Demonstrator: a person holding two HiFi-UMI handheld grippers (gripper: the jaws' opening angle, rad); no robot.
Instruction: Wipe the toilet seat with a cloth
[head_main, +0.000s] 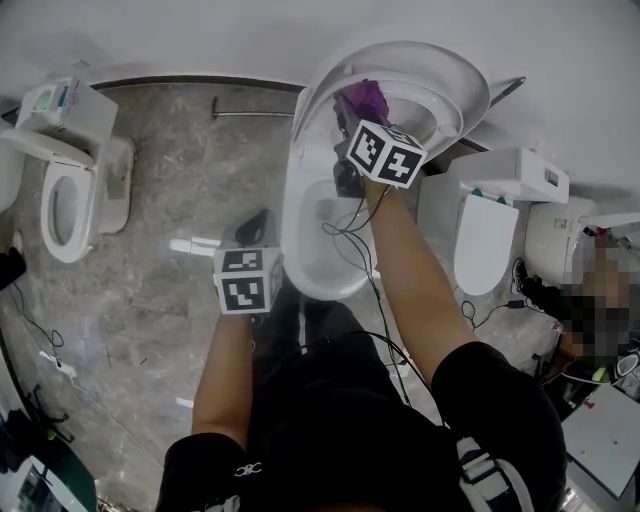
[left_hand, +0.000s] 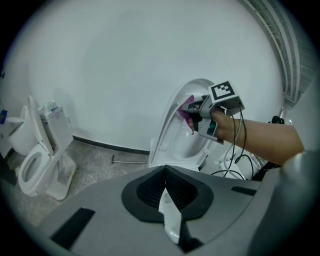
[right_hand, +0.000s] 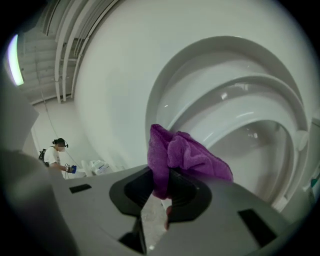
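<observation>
A white toilet stands open, its seat and lid raised against the wall. My right gripper is shut on a purple cloth and holds it up against the raised seat. In the right gripper view the cloth bulges out of the jaws just in front of the seat's curved ring. My left gripper hangs shut and empty left of the bowl, above the floor. From the left gripper view the right gripper and cloth show at the seat.
A second toilet stands at the left, a third at the right. A metal bar lies on the grey floor by the wall. Cables trail from my right gripper over the bowl. A person stands far off.
</observation>
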